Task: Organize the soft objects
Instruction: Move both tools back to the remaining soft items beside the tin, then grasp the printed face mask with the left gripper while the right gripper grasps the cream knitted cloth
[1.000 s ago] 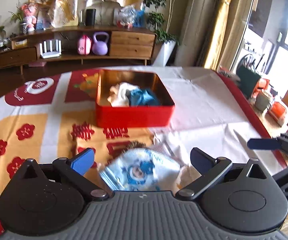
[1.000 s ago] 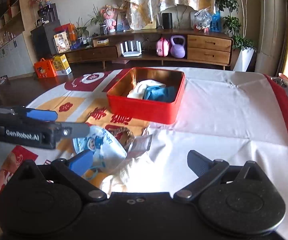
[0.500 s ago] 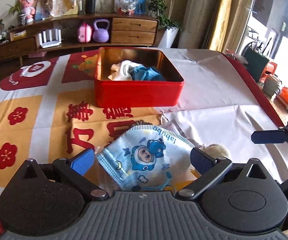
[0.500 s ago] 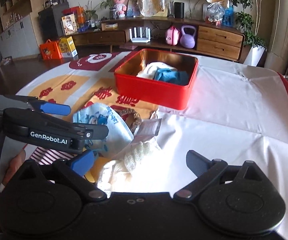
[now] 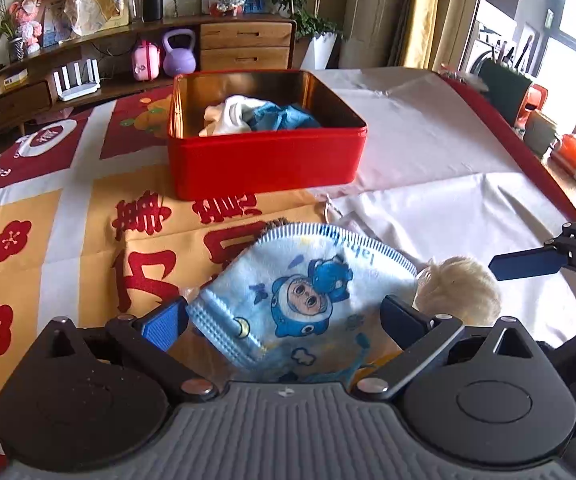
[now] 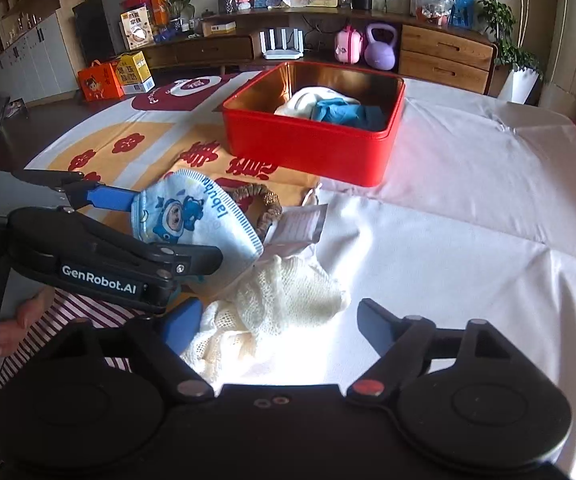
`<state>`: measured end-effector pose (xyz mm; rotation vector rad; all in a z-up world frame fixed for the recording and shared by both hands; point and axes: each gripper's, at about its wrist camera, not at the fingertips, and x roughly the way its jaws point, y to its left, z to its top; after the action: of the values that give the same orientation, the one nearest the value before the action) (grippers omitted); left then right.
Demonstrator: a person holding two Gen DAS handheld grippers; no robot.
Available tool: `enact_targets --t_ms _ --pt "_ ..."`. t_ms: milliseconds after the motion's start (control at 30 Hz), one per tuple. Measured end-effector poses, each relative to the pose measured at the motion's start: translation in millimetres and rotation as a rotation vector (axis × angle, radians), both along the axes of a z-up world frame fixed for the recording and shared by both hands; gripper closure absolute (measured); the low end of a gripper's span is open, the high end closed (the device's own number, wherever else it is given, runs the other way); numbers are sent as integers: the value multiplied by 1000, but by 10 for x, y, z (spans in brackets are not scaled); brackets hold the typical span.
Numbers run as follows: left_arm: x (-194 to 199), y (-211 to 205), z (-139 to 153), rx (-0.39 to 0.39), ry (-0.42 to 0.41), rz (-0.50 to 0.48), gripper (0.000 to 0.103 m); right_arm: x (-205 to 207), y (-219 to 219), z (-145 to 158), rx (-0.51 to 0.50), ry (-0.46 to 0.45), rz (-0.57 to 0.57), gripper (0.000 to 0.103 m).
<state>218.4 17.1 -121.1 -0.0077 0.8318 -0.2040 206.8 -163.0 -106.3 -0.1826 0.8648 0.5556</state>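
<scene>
Nearest us, this side of the red tin (image 5: 266, 162), our left gripper (image 5: 284, 314) has its jaws wide apart around the blue cartoon face mask (image 5: 304, 292), not visibly pinching it. Our right gripper (image 6: 280, 318) hangs equally open over the cream knit cloth (image 6: 284, 300). Beyond the mask lie a braided hair tie (image 6: 266, 200) and a packet (image 6: 300, 224). We judge the sorting partly done: white and blue cloths (image 5: 262, 118) sit inside the tin.
</scene>
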Motion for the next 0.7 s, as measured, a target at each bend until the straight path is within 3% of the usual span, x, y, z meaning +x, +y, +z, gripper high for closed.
enact_targets --t_ms 133,200,433,500,567,700 --pt "-22 16 -24 2 -14 11 2 19 -6 -15 3 5 2 28" --pt "-25 30 -26 -8 -15 8 17 21 1 -18 2 5 2 33" --pt "-84 64 24 -5 -44 14 49 -8 16 7 0 -8 3 45" --pt "-111 82 49 -14 -53 16 63 -17 19 24 -4 -15 -2 49" --pt "-153 74 81 -10 -68 14 71 -21 9 45 -2 -21 -8 52" --pt "-246 25 155 21 -102 10 76 -30 -18 78 -2 -27 -27 56"
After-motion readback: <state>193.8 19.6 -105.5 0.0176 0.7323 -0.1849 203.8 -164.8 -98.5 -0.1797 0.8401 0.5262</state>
